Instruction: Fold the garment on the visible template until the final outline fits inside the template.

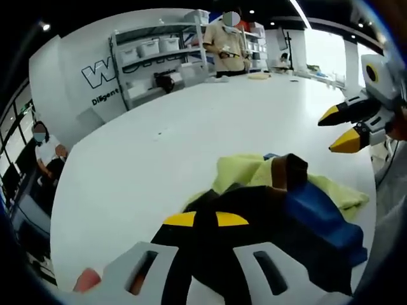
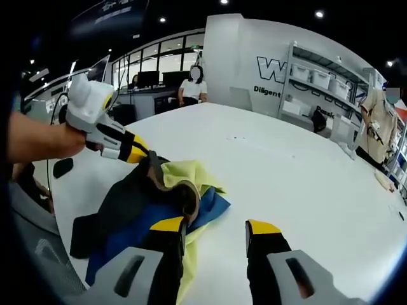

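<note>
The garment point(image 2: 152, 203), a crumpled piece in black, blue and pale yellow with a brown edge, lies bunched on the white table point(image 2: 299, 165), and I cannot see any template outline on the surface. In the right gripper view, the right gripper point(image 2: 216, 229) is open with a clear gap between the jaws; the heap lies at about 10 o'clock from it, touching the near jaw, and its long axis runs from 7 o'clock up to 1 o'clock. In the same view the left gripper point(image 2: 130, 149) comes in from 9 o'clock and its tips press into the upper fold of the cloth. In the left gripper view the left gripper point(image 1: 205, 219) appears closed on the dark fabric, while the right one sits open at 2 o'clock, apart from the cloth. I judge that the left hand is nearer, so the right must reach toward the yellow corner.
</note>
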The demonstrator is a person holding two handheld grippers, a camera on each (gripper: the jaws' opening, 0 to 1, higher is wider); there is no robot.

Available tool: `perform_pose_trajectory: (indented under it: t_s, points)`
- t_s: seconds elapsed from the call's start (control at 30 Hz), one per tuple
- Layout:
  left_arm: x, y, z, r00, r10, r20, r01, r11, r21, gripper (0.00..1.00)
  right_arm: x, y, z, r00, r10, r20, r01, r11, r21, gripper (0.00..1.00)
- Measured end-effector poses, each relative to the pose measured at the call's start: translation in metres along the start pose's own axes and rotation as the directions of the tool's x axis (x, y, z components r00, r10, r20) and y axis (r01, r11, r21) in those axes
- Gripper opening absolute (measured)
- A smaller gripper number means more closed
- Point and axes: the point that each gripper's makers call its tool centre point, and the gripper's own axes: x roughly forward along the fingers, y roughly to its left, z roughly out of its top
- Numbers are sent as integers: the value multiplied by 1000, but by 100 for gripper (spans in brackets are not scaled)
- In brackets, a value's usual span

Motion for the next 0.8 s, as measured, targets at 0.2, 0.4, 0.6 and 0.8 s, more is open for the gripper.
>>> perform_pose_trajectory:
  t_s: [0.2,0.4,0.6,0.8]
  points:
    - [-2,0,-1,1000,6,-5,-6,1000,-5,2,1,-1,-1,1000,0,-1,0,1000,0,35]
    - [-7,4,3,1000,20,15,-20,1000,-21,2,1,1,0,1000,6,0,-6,1000,-7,34]
    - [-12,10,3,999,37,28,-35,998,-45,2,1,3,1,1000,10,-2,-10,1000,-17,34]
    - [-18,13,6,998,47,42,-45,997,-62,2,2,6,2,1000,17,-4,-17,999,-28,33]
